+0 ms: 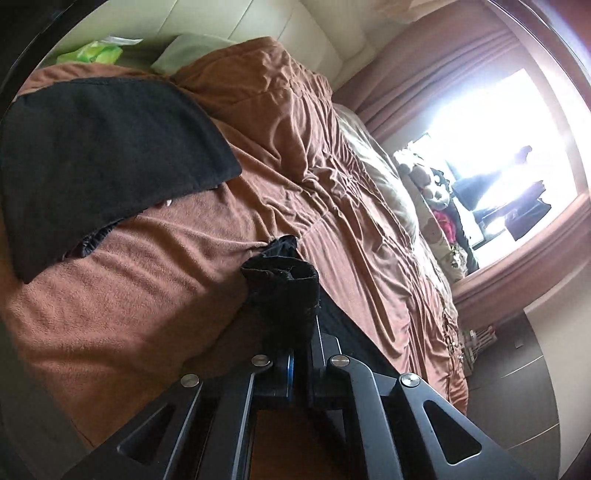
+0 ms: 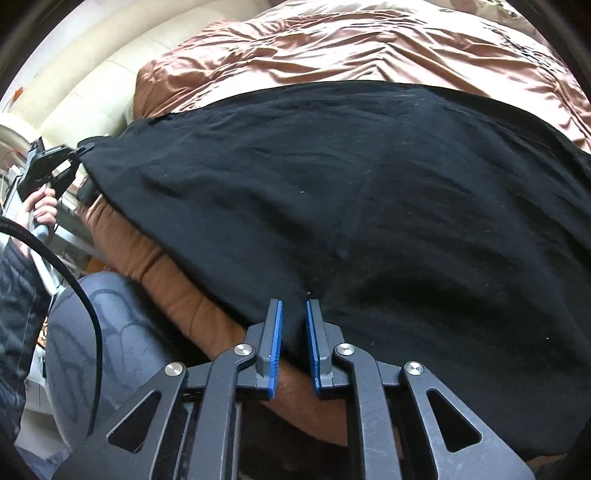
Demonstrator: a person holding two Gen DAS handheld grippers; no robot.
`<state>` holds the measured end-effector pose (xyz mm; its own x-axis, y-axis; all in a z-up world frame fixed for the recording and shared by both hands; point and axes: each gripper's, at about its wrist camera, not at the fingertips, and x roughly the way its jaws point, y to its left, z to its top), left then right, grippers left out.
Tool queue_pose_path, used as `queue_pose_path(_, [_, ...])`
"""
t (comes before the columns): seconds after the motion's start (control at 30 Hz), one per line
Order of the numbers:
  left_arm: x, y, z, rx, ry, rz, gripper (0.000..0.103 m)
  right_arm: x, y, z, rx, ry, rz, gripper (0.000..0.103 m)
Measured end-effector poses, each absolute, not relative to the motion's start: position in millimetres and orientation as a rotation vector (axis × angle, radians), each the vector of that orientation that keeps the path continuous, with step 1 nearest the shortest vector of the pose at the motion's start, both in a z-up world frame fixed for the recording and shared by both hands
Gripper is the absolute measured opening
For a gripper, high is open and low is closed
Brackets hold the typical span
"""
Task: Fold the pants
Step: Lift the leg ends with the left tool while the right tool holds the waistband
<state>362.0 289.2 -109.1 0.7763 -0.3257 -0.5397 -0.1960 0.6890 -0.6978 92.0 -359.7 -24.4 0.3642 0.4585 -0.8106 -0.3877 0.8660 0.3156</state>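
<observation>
Black pants point(image 2: 332, 192) lie spread across a brown blanket point(image 2: 332, 48) on a bed. My right gripper point(image 2: 294, 314) is partly open, its blue pads point(image 2: 276, 350) standing either side of the pants' near edge without pinching it. My left gripper point(image 1: 299, 295) is shut on a bunched corner of the pants point(image 1: 284, 291); it also shows in the right wrist view point(image 2: 79, 151) at the far left, gripping the pants' corner. Another part of the pants point(image 1: 103, 155) lies on the blanket in the left wrist view.
The brown blanket point(image 1: 184, 295) covers the bed. A green packet point(image 1: 90, 53) and a pillow point(image 1: 192, 51) lie near the cream headboard point(image 1: 295, 33). Stuffed toys point(image 1: 432, 184) sit by a bright window point(image 1: 498, 147). A grey cushion or bag point(image 2: 103, 350) is beside the bed.
</observation>
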Motion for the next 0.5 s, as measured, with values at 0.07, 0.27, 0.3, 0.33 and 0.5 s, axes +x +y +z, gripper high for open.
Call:
queue_pose_path(0.07, [360.8, 289.9, -110.9, -0.828, 0.698, -0.08, 0.004, 99.3, -358.7, -24.0, 0.081, 1.063, 0.546, 0.008])
queue_pose_path(0.27, [362.1, 294.6, -121.1, -0.836, 0.721, -0.067, 0.004, 127.8, -359.7, -24.8, 0.07, 1.044, 0.48, 0.005])
queue_pose_path(0.3, [362.4, 295.3, -123.1, -0.837, 0.722, -0.068, 0.004, 134.7, -359.7, -24.4, 0.067, 1.047, 0.471, 0.003])
queue_pose_path(0.33, [362.6, 296.2, -124.9, -0.841, 0.723, -0.069, 0.004, 142.5, -360.1, -24.2, 0.069, 1.052, 0.461, 0.003])
queue_pose_path(0.5, [362.1, 299.6, -133.3, -0.856, 0.73, -0.068, 0.004, 177.3, -360.7, -23.1, 0.065, 1.061, 0.386, 0.001])
